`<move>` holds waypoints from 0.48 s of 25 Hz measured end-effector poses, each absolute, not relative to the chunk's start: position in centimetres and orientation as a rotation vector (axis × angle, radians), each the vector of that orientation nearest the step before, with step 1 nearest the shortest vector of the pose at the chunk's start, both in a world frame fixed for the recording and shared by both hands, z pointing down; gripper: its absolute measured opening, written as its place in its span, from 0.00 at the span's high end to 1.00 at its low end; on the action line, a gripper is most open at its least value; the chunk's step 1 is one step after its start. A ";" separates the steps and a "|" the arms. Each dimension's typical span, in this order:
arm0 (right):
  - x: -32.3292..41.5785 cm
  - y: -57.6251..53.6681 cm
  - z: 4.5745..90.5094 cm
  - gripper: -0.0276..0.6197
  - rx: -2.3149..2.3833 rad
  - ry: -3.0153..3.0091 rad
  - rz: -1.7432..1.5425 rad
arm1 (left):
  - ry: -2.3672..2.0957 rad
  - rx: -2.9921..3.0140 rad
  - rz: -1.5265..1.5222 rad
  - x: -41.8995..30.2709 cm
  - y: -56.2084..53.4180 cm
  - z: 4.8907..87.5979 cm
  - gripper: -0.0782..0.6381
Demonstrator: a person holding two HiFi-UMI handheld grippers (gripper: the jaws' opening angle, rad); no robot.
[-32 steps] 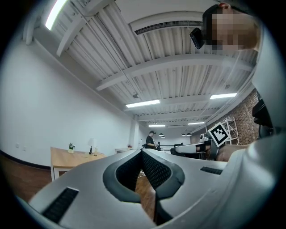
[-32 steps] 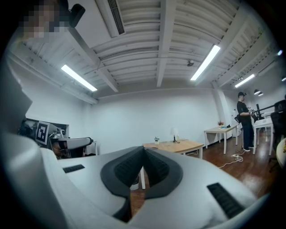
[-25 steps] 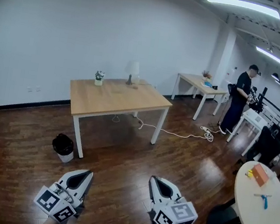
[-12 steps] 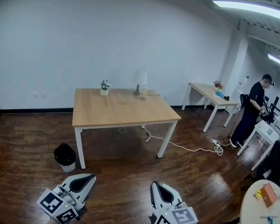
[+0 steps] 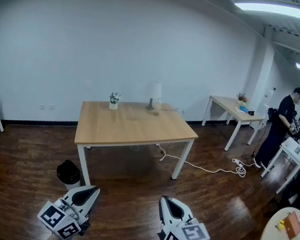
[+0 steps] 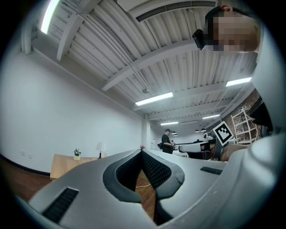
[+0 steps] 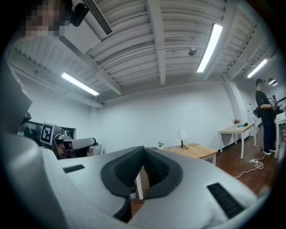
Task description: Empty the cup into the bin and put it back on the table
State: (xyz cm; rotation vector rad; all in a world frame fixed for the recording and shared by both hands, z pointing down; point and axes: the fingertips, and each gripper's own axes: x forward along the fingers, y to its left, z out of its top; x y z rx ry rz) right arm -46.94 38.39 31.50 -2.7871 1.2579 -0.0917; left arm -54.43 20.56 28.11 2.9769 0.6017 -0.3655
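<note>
Dark wood floor (image 5: pixel 126 202) runs out to the wooden desk (image 5: pixel 132 128) at the middle of the room. A black bin (image 5: pixel 68 171) stands on the floor just outside the desk's near left leg. A white cable (image 5: pixel 210 168) trails across the boards to the desk's right.

At the desk's far edge stand a small potted plant (image 5: pixel 114 99), a white lamp (image 5: pixel 154 92) and, just right of the lamp, a small clear thing that looks like the cup (image 5: pixel 157 104), too small to be sure of.

A white wall (image 5: pixel 122 45) stands behind the desk. Farther right of the desk are a second desk (image 5: pixel 235 107) and a person (image 5: pixel 281 133) in dark clothes.

On the near side of the desk and well apart from it, the left gripper (image 5: pixel 93 188) and right gripper (image 5: pixel 165 198) are held side by side above the floor, pointing toward the desk. Each one's fingers (image 6: pixel 154 167) are pressed together at the tips with nothing between them.
</note>
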 end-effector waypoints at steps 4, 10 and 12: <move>-44.9 38.7 31.8 0.95 -2.775 1.270 -0.095 | 0.583 2.985 -0.349 -52.7 20.9 28.5 0.90; -42.2 38.1 32.3 0.95 -2.767 1.272 -0.120 | 0.591 2.983 -0.315 -49.7 20.8 29.0 0.90; -41.0 38.0 32.4 0.95 -2.770 1.262 -0.124 | 0.597 2.974 -0.307 -48.4 20.6 29.3 0.90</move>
